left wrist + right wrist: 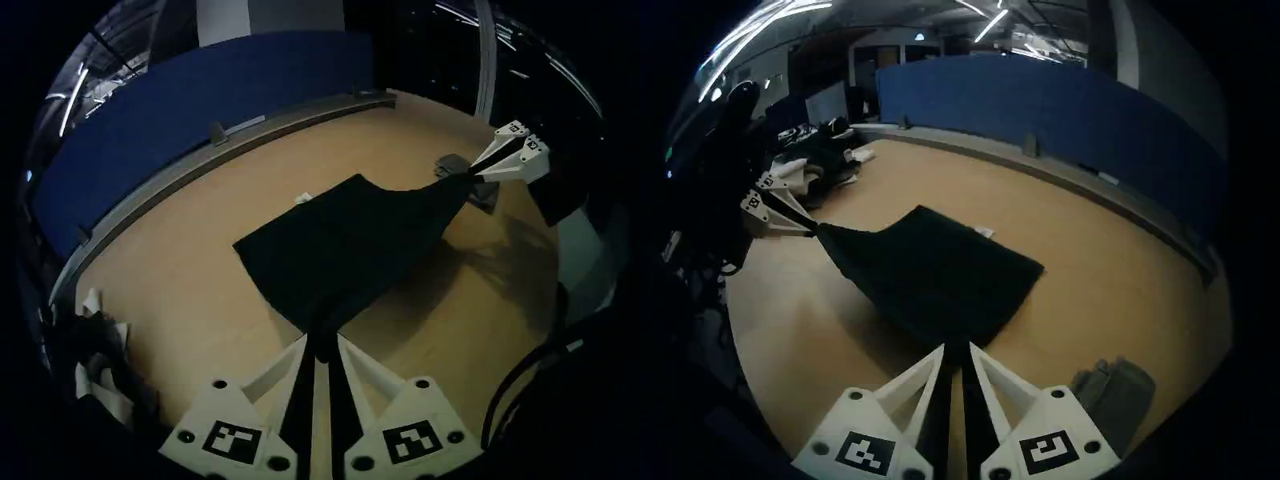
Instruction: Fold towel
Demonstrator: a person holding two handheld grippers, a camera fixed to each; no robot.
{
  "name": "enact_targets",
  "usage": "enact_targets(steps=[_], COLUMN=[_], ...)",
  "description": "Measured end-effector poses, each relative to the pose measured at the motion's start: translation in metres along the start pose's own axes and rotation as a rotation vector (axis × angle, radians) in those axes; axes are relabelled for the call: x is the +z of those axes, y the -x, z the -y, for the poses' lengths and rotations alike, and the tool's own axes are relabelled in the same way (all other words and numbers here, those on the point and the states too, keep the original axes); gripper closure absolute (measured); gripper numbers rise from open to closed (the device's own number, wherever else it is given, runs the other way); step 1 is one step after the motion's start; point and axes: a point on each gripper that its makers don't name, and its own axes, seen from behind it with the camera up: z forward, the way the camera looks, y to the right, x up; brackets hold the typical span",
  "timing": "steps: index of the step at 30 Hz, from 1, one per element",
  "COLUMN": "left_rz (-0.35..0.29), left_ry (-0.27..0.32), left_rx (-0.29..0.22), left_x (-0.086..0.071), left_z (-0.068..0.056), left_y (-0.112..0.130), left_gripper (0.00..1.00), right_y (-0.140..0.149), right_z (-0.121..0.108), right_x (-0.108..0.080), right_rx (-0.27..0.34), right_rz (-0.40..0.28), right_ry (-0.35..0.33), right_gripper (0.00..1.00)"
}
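Observation:
A dark towel is stretched over the wooden table, its near edge lifted and its far part lying flat. In the left gripper view my left gripper is shut on one near corner of the towel. The right gripper pinches the other corner at the upper right. In the right gripper view the towel runs from my right gripper, shut on its corner, to the left gripper holding the far corner at the left.
A blue partition and a grey rail run along the table's far edge. Small grey folded cloths lie by the right gripper; one grey cloth sits near the table edge. Clutter is piled at the far left end.

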Motion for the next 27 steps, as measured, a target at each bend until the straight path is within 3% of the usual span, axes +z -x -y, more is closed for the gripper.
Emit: enact_targets(steps=[11,27], left_rz=[-0.024,-0.013], left_ry=[-0.029,-0.031], left_rx=[-0.009,-0.026], left_x=[-0.038,-0.055], left_z=[-0.005,-0.016], left_y=[-0.027,-0.025], left_gripper=[0.9,0.9], right_y=[-0.027,-0.029], right_z=[0.002,0.01], right_x=[-0.038,-0.054], right_rx=[0.024,0.025], right_rz=[-0.045,-0.047], right_ry=[0.019,0.02], right_gripper=[0.93,0.93])
